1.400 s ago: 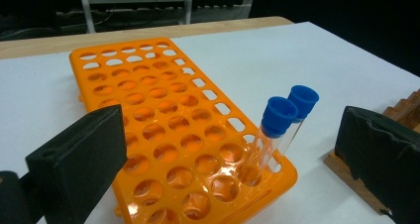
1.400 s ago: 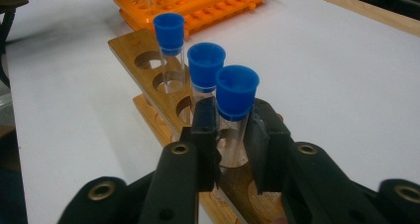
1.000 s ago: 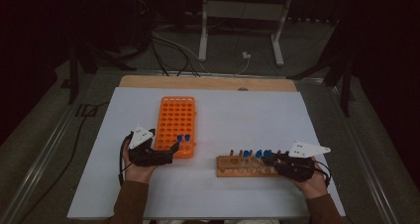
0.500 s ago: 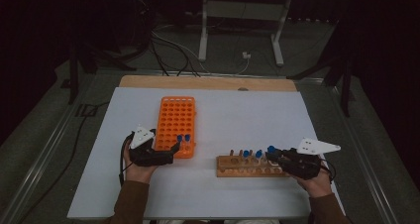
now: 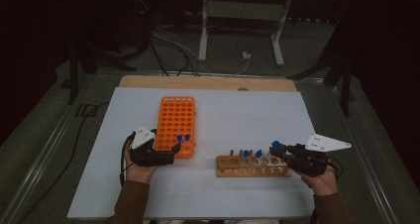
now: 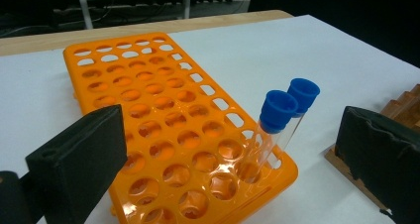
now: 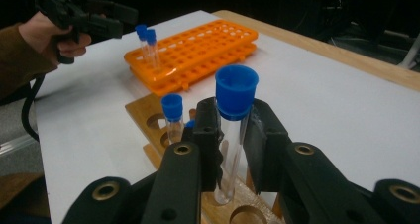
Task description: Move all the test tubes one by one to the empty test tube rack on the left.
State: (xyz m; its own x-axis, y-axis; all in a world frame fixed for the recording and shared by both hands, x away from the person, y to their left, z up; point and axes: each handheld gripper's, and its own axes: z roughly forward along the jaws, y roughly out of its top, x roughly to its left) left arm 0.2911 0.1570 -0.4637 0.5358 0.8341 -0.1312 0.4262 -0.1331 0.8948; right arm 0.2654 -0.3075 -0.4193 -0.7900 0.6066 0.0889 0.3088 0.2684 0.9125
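White table (image 5: 223,115) carrying an orange rack (image 5: 177,122) with two capped tubes at its near corner, wooden rack (image 5: 252,166) just beside on the right. Right gripper (image 7: 232,135), fingers clamped on a blue-capped tube (image 7: 234,120) above the wooden rack's holes. Left gripper (image 6: 233,149) by the orange rack, fingers wide apart, empty. Best lifted straight, kept upright, clear of neighbouring caps (image 7: 172,106) before carrying across.

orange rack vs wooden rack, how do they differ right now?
The orange rack is a wide plastic grid of many holes; the wooden rack is a short, narrow block with few holes. The orange rack sits between the open left gripper; the right gripper, shut on a tube, is at the wooden rack's end. Both hold blue-capped tubes.
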